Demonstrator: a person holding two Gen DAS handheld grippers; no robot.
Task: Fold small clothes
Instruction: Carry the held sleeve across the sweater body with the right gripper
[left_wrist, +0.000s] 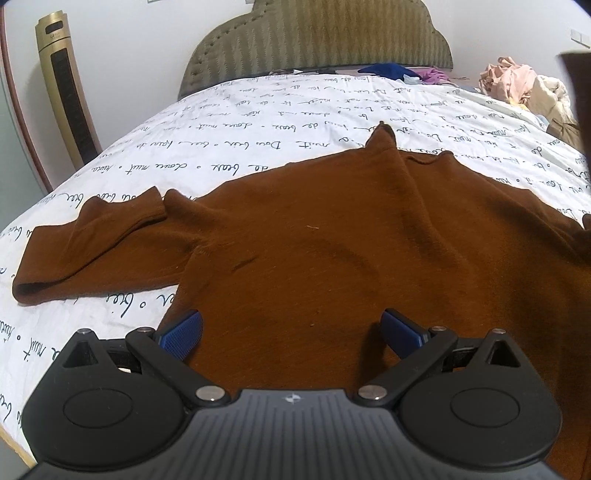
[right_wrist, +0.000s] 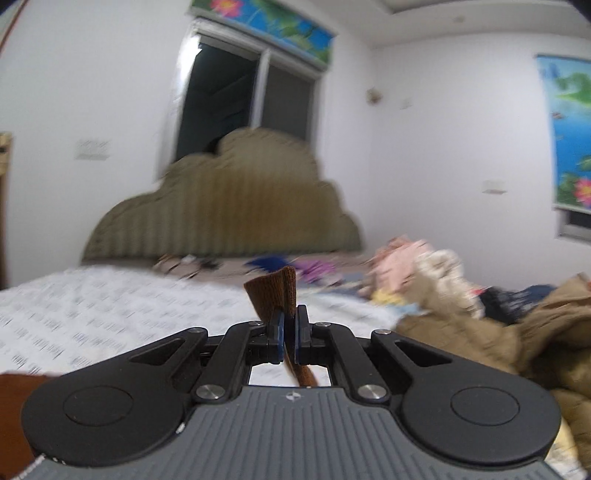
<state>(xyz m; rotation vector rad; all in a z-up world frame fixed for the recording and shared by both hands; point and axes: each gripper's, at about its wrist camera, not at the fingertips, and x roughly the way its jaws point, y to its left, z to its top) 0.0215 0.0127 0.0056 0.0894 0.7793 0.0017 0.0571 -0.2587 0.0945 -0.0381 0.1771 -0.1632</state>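
A brown long-sleeved sweater (left_wrist: 332, 240) lies spread on the bed, its left sleeve (left_wrist: 85, 251) stretched out to the left. My left gripper (left_wrist: 291, 332) is open and empty, hovering just above the sweater's lower body. My right gripper (right_wrist: 290, 328) is shut on a brown ribbed edge of the sweater (right_wrist: 277, 291) and holds it lifted above the bed. A raised piece of brown cloth (left_wrist: 576, 92) shows at the right edge of the left wrist view.
The bed has a white cover with handwriting print (left_wrist: 258, 122) and an olive padded headboard (left_wrist: 317, 40). A pile of clothes (right_wrist: 461, 295) lies at the right side of the bed. A gold tower fan (left_wrist: 66, 92) stands at the left.
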